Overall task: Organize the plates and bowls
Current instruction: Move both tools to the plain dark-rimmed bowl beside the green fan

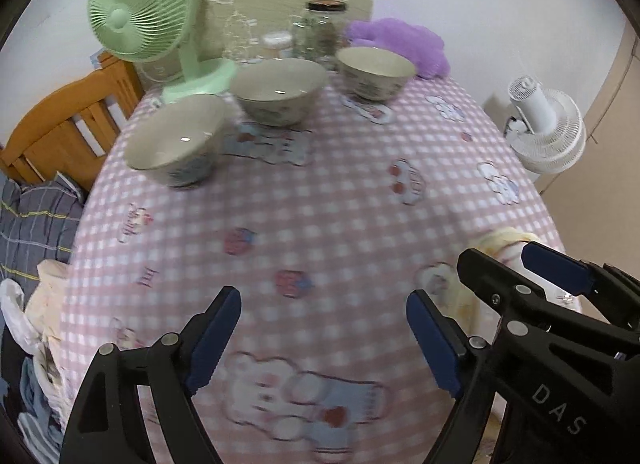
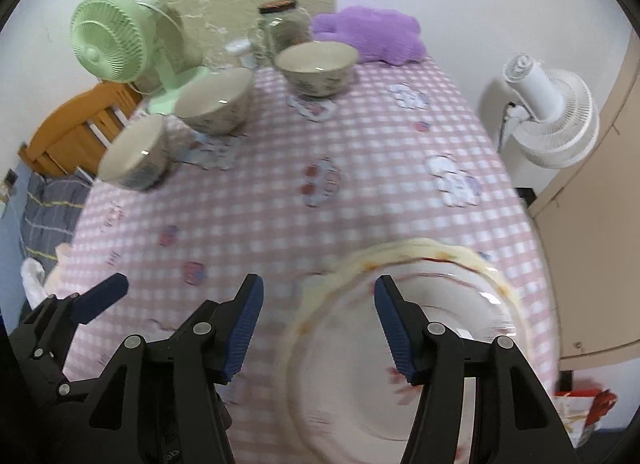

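Glossy ceramic bowls (image 1: 276,91); matt checked cloth tablecloth (image 1: 340,199).

My left gripper (image 1: 324,338), black plastic tongs with ribbed blue pads, points steeply down with its jaws spread wide and nothing between them. My right gripper (image 2: 318,328), the same black tongs with blue pads, also tilts steeply down, jaws parted and gripping nothing. The two sit close side by side, each showing at the edge of the other's view.
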Action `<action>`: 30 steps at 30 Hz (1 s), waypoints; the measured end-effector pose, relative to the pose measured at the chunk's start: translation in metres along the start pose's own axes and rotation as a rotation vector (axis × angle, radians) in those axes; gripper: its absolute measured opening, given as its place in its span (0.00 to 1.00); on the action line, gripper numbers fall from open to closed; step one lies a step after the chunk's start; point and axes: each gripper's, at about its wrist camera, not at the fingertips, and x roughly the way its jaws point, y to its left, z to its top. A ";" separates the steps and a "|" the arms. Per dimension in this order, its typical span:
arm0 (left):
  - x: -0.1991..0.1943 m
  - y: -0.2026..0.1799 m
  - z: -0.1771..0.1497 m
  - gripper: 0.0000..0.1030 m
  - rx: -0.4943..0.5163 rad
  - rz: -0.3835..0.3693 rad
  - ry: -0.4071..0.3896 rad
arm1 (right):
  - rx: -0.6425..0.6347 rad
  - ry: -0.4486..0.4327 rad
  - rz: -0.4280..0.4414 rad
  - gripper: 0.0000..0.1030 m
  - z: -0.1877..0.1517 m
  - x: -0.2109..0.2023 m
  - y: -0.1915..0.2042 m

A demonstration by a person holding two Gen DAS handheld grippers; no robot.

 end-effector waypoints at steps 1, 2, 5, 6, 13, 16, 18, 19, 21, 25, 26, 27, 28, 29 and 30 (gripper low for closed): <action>0.000 0.007 0.001 0.83 0.000 0.003 0.000 | 0.000 0.000 -0.001 0.60 0.001 0.002 0.007; 0.001 0.020 0.002 0.83 -0.002 0.007 -0.002 | -0.001 0.001 -0.005 0.60 0.003 0.004 0.018; 0.002 0.048 0.007 0.80 -0.007 0.002 -0.012 | 0.001 -0.013 -0.036 0.67 0.009 0.010 0.047; 0.002 0.056 0.009 0.79 -0.006 0.003 -0.017 | 0.003 -0.022 -0.038 0.69 0.011 0.012 0.056; 0.011 0.103 0.029 0.78 -0.015 0.040 -0.025 | -0.015 -0.027 -0.013 0.70 0.030 0.033 0.107; 0.017 0.125 0.044 0.78 -0.067 0.042 -0.033 | -0.002 -0.054 -0.022 0.70 0.044 0.041 0.125; 0.019 0.136 0.053 0.78 -0.090 0.051 -0.051 | 0.026 -0.076 -0.018 0.70 0.055 0.046 0.134; 0.021 0.141 0.060 0.77 -0.095 0.064 -0.062 | 0.032 -0.084 -0.017 0.70 0.061 0.048 0.138; 0.025 0.150 0.070 0.75 -0.100 0.066 -0.085 | 0.037 -0.107 -0.006 0.70 0.072 0.052 0.146; 0.034 0.165 0.087 0.74 -0.117 0.054 -0.112 | 0.035 -0.146 -0.002 0.70 0.092 0.061 0.159; 0.038 0.168 0.091 0.73 -0.119 0.055 -0.113 | 0.032 -0.150 -0.005 0.70 0.097 0.064 0.162; 0.041 0.171 0.094 0.70 -0.119 0.057 -0.112 | 0.031 -0.154 -0.008 0.70 0.101 0.068 0.165; 0.046 0.173 0.098 0.67 -0.119 0.057 -0.111 | 0.034 -0.151 -0.014 0.70 0.106 0.074 0.167; 0.050 0.175 0.102 0.65 -0.117 0.061 -0.110 | 0.037 -0.150 -0.014 0.69 0.109 0.077 0.167; 0.054 0.176 0.104 0.63 -0.117 0.065 -0.109 | 0.040 -0.148 -0.014 0.66 0.112 0.081 0.168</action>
